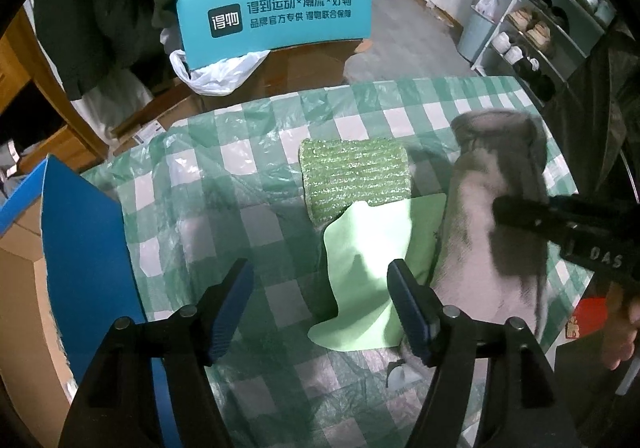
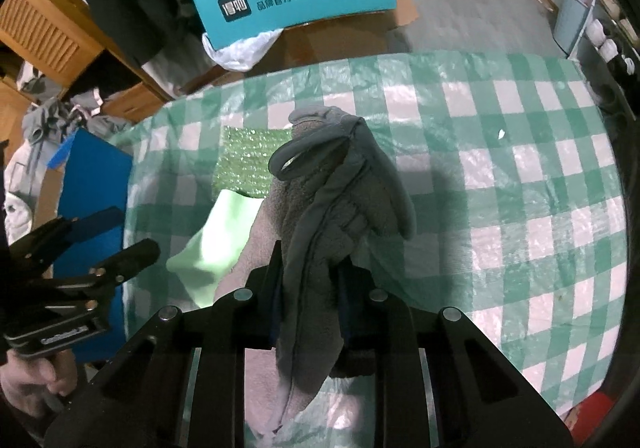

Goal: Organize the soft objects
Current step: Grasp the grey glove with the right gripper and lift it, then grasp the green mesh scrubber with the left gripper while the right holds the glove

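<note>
A grey fleece glove (image 2: 320,216), fuzzy with a smooth bound cuff, is pinched in the right claw (image 2: 310,288) and hangs limp above the green-checked worktop (image 2: 520,176), just right of a pale green cloth (image 1: 372,264) whose far corner overlaps a glittery green sponge pad (image 1: 356,172). The left claw (image 1: 320,308) stands wide over the cloth's near edge, holding nothing; right of the glove the worktop lies bare to its edge. Beyond the sponge stands a teal box (image 1: 276,18) printed "得物".
</note>
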Available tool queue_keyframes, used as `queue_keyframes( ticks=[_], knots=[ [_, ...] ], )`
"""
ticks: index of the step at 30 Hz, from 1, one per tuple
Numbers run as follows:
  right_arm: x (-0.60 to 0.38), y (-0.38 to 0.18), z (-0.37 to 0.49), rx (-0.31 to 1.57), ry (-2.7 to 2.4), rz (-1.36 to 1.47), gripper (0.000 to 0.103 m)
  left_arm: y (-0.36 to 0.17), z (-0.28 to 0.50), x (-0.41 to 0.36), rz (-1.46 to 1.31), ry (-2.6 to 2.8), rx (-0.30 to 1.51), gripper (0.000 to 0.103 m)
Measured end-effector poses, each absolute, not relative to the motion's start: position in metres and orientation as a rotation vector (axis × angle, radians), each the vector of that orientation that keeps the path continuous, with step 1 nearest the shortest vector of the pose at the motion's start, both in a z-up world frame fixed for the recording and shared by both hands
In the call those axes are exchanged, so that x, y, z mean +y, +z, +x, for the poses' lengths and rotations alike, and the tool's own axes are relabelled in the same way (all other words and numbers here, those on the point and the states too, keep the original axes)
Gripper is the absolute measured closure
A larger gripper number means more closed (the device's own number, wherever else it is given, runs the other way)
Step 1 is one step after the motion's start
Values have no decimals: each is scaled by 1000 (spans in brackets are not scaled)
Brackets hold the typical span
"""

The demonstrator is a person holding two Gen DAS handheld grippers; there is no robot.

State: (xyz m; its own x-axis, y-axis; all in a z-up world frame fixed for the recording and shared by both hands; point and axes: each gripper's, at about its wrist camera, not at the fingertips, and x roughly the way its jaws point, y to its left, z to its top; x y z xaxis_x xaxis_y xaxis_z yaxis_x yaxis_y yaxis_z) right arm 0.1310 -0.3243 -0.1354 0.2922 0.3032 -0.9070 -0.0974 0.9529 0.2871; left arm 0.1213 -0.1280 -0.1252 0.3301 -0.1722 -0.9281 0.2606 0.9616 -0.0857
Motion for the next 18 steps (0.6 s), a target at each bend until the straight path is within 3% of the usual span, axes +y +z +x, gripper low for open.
queue_keyframes(
  ticks=[9,18],
  knots=[
    [-346,-121,148,1207,207,77,83,-129,147,-131,16,-265,1239,30],
    [-353,-142,173,1227,194,7,83,-144,177,-152,-5,-265,1280,26]
  ],
)
